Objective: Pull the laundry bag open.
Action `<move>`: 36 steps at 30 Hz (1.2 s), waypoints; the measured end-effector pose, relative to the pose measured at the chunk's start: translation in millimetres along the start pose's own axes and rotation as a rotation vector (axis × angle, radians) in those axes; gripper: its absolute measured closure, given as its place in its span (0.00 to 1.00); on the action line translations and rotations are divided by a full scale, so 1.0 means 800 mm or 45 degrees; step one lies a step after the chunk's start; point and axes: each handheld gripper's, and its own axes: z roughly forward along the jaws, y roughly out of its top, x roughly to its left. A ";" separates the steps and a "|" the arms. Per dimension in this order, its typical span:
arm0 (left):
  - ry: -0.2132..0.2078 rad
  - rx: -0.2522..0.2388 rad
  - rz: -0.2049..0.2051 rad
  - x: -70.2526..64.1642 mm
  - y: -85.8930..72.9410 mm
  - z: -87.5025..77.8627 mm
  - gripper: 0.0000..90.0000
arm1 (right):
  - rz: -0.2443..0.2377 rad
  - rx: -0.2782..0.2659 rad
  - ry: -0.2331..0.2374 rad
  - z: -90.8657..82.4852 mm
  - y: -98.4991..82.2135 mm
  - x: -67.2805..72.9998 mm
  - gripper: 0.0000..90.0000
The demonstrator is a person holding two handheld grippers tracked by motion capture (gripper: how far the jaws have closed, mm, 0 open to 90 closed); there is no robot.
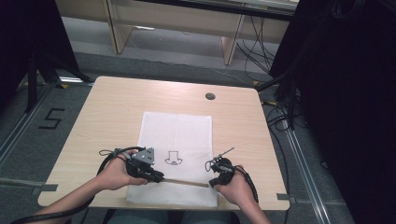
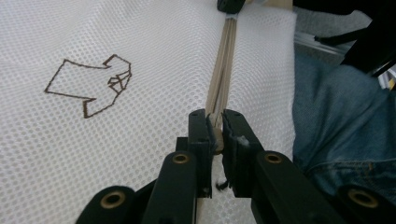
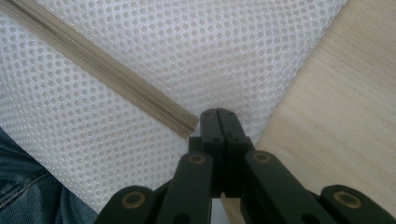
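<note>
Unzipping or zipping in hand, by the look of it, on a white rectangular mesh laundry bag lying flat on the pale wooden table, short near edge toward the person.

Left gripper clamped nearly fully together on the zip pull of the beige zipper, at the bag's near-left part. Right gripper pressed fully together at the bag's near-right corner, just past the zipper's end; probably pinching the mesh there, though no fabric visible between the pads.

Best done by keeping the right grip firm as an anchor and the mesh taut, then drawing the pull straight along the teeth, level with the bag, without lifting or twisting.

Zipper's long axis parallel to the bag's near edge, left to right; bag's own long axis away from the person. Brown printed outline mark beyond the zipper, mid-bag.
</note>
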 end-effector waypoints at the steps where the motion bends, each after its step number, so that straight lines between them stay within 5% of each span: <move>1: 0.021 0.017 0.019 0.000 0.000 -0.001 0.91 | 0.001 0.001 -0.003 0.000 0.000 0.000 1.00; 36: 0.019 0.004 0.003 0.003 -0.009 -0.010 0.91 | 0.006 0.007 -0.005 -0.001 0.000 0.002 1.00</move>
